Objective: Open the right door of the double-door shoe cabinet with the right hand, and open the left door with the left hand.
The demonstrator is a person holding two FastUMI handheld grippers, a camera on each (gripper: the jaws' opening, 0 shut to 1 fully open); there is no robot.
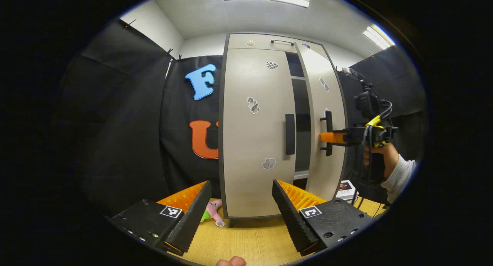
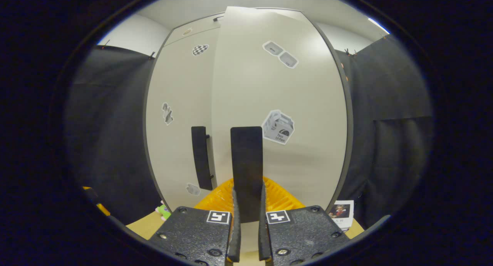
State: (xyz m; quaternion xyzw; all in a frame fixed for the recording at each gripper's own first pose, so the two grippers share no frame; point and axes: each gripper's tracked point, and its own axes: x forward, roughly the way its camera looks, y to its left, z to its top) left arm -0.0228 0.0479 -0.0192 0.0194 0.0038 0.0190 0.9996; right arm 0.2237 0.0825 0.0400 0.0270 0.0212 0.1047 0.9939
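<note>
The pale shoe cabinet (image 1: 250, 104) stands straight ahead in the left gripper view. Its left door (image 1: 254, 150) is closed, with a black vertical handle (image 1: 289, 134). The right door (image 1: 321, 104) is swung out a little, and a dark gap with shelves shows between the doors. My right gripper (image 1: 327, 137), held by a hand (image 1: 379, 158), is shut on the right door's handle (image 1: 328, 121). In the right gripper view that handle (image 2: 246, 158) rises between my right gripper's (image 2: 248, 194) closed fingers. My left gripper (image 1: 242, 185) is open, well short of the left door and holding nothing.
The cabinet stands on a wooden surface (image 1: 250, 239). A pink and green soft toy (image 1: 212, 211) lies at the cabinet's lower left corner. A small printed box (image 1: 346, 189) sits at its lower right. Black cloth walls close in both sides.
</note>
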